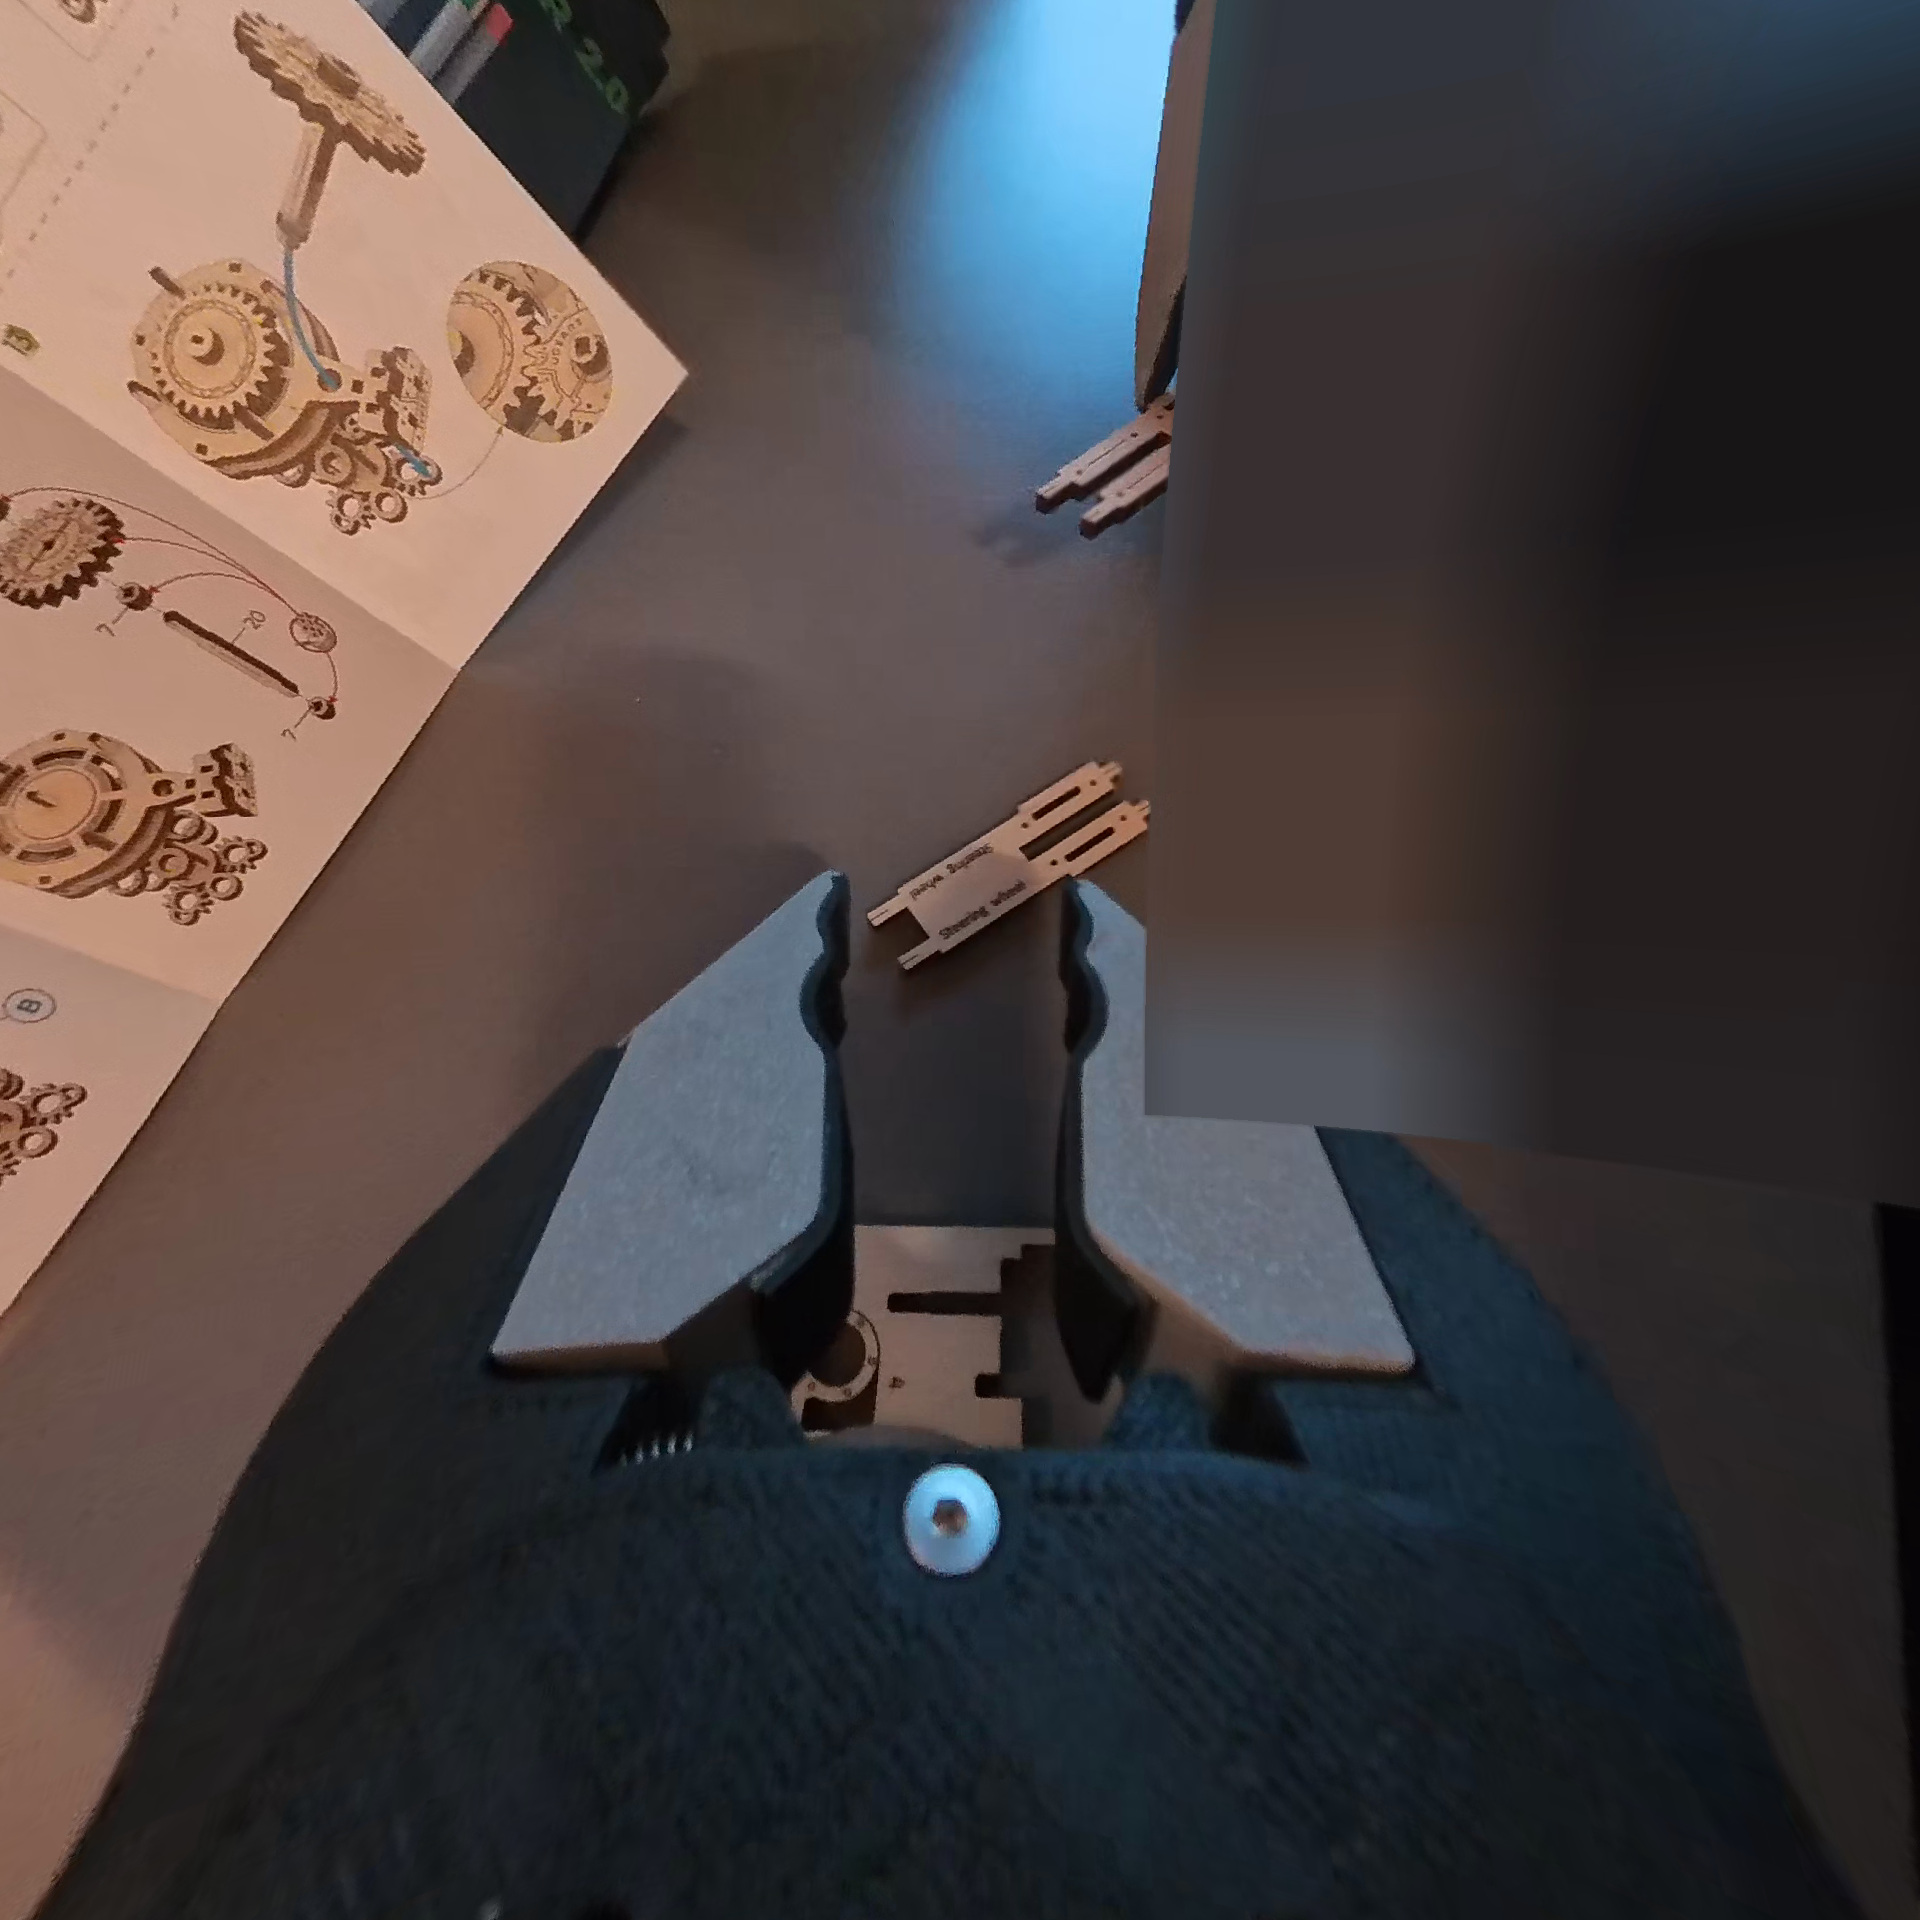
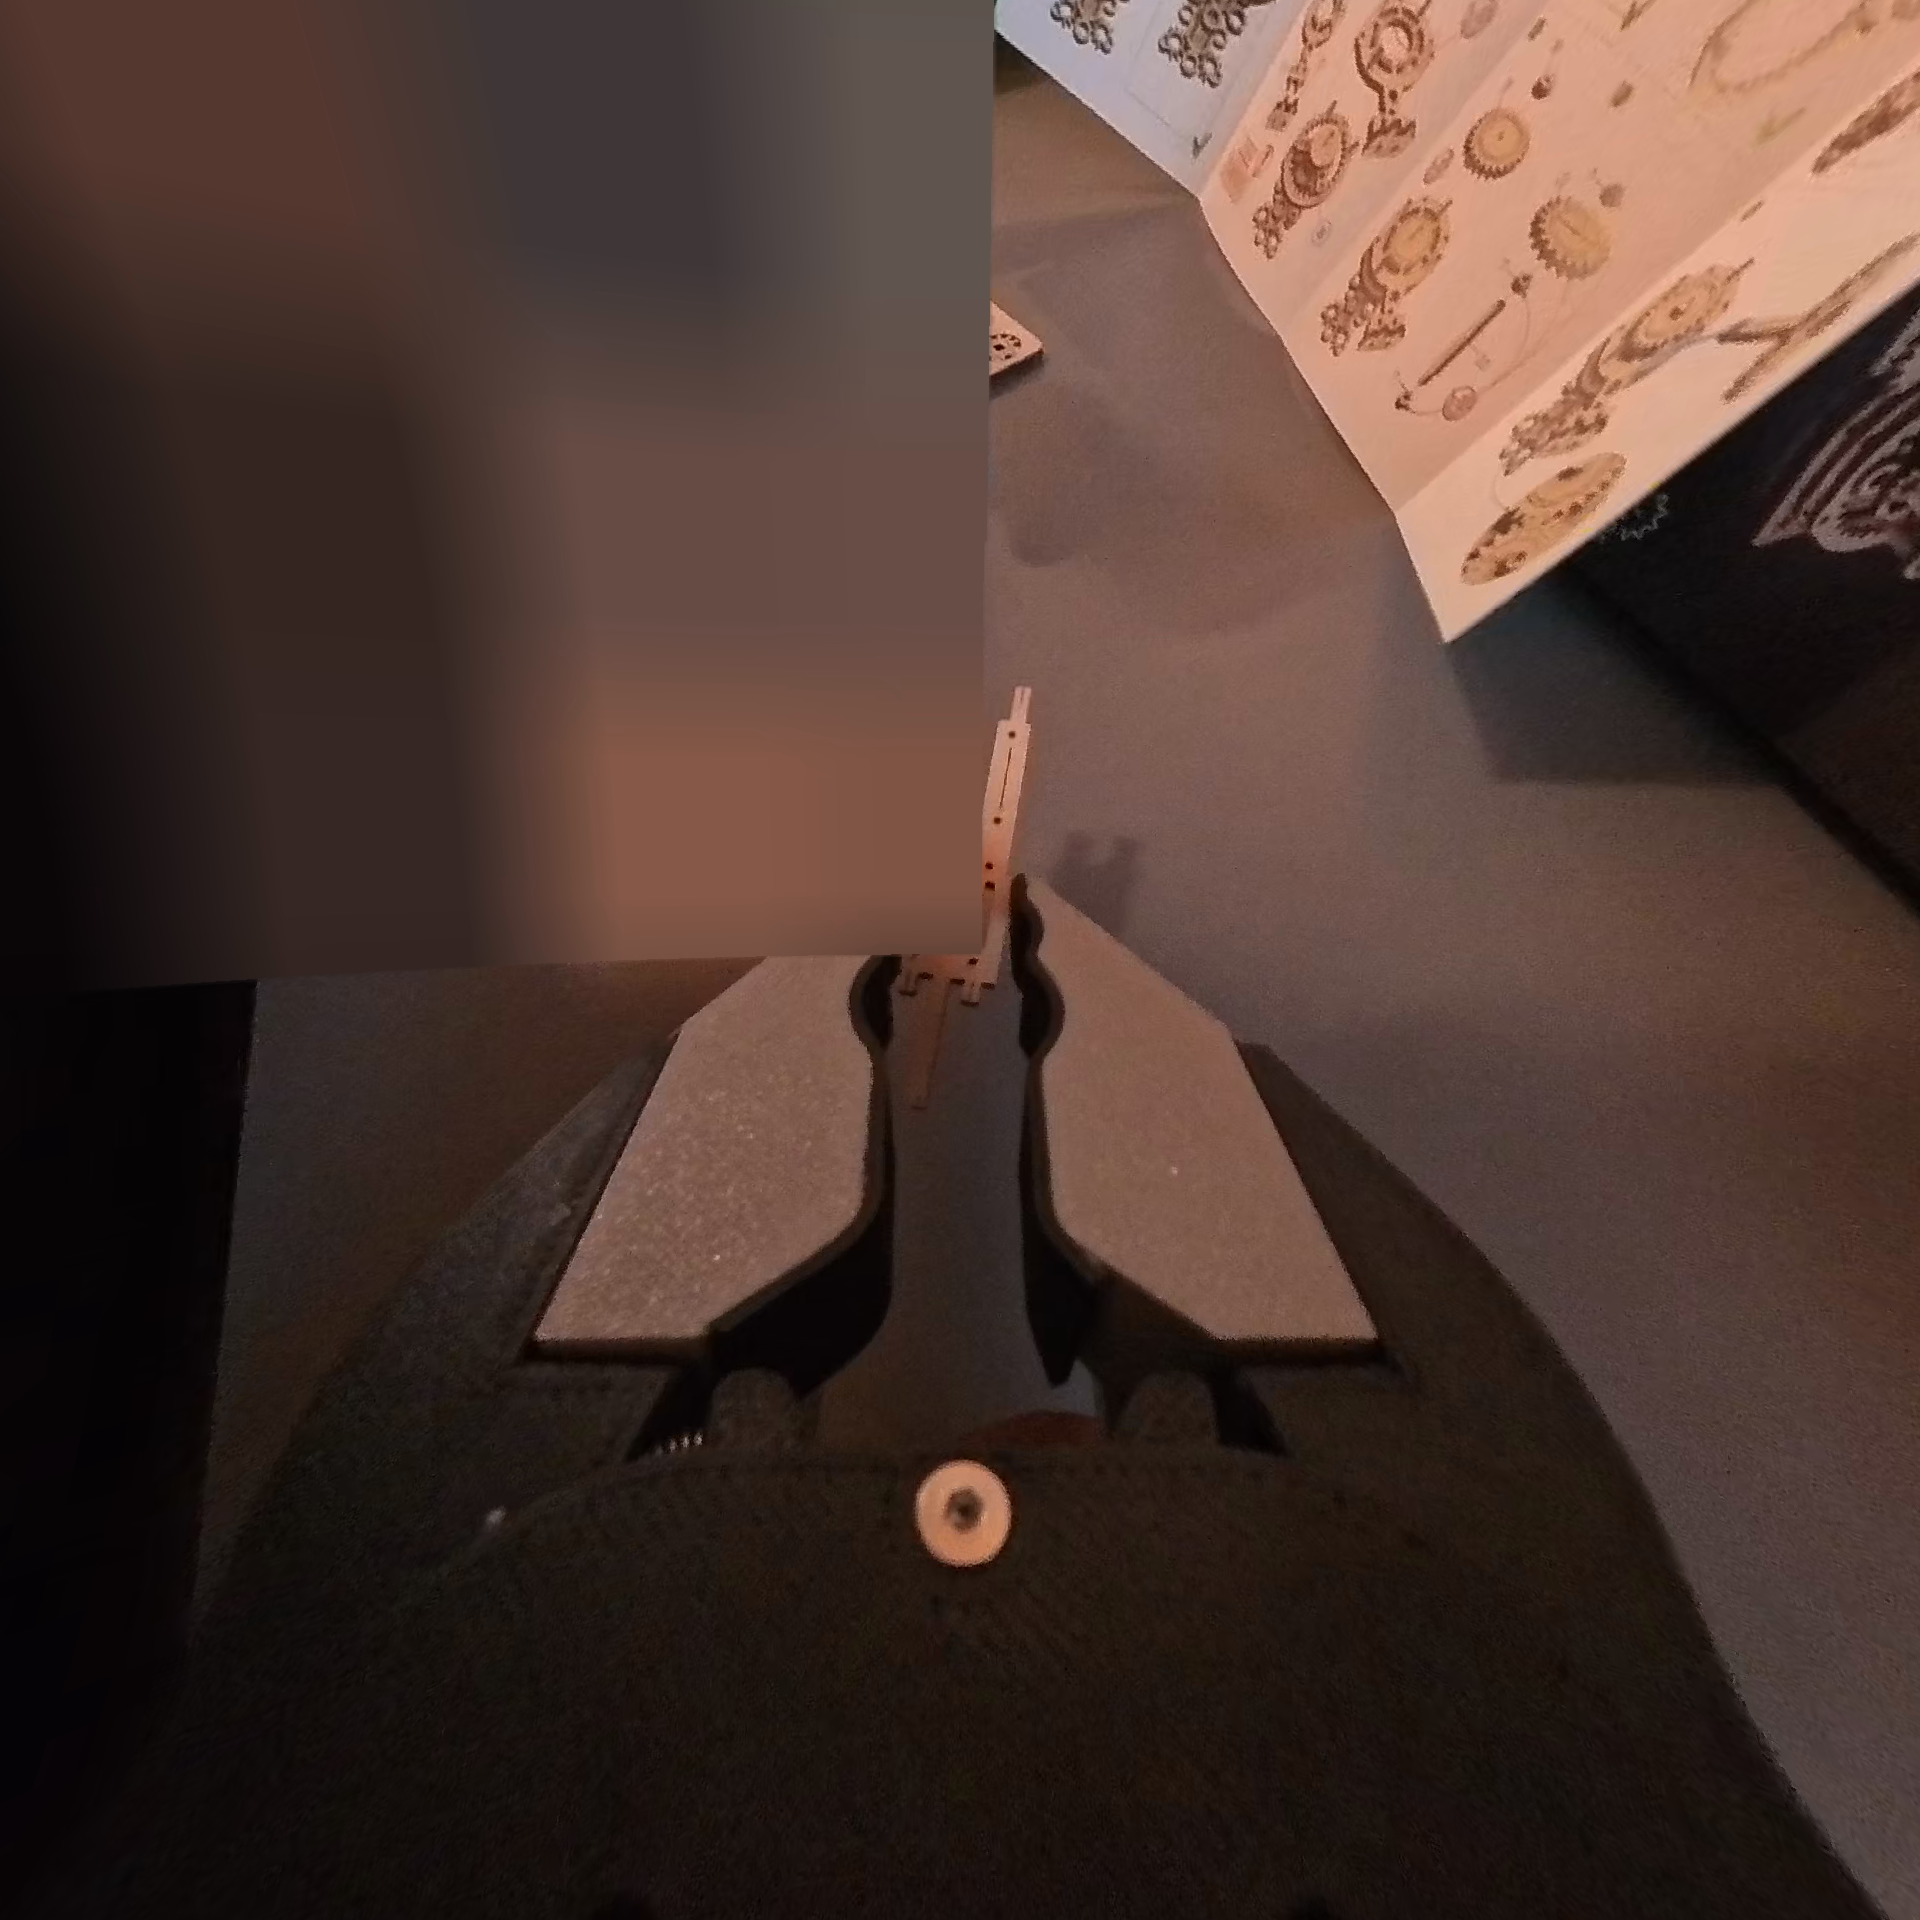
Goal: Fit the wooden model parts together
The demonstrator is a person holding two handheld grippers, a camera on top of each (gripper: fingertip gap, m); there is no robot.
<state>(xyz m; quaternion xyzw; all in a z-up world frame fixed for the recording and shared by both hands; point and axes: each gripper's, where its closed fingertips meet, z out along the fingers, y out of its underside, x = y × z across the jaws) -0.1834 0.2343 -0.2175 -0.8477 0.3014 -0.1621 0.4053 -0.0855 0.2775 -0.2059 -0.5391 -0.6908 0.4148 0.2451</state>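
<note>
Left wrist view shows the left claw (image 1: 951,940) low over the dark bench (image 1: 727,623), its two sides apart with nothing between them. Under the claw, close to the camera, a flat wooden plate (image 1: 935,1340) with slots lies on the bench. Just past the tips lies a thin slotted wooden strip (image 1: 1008,862), flat and free, so I think the claw is lined up to pick it. Farther off another strip, the far strip (image 1: 1107,473), pokes out from behind a blurred patch. To the left lies the open instruction sheet (image 1: 312,436), likely kept near so the pictures can be followed. Over in the right wrist view, the right claw (image 2: 956,935) has a narrow gap, and a thin wooden piece (image 2: 1003,821) stands up right at its tips. I cannot tell if the claw pinches it, because a blurred patch hides that side. Beyond, a small wooden bit (image 2: 1013,338) lies on the bench, and the sheet shows again far right.
</note>
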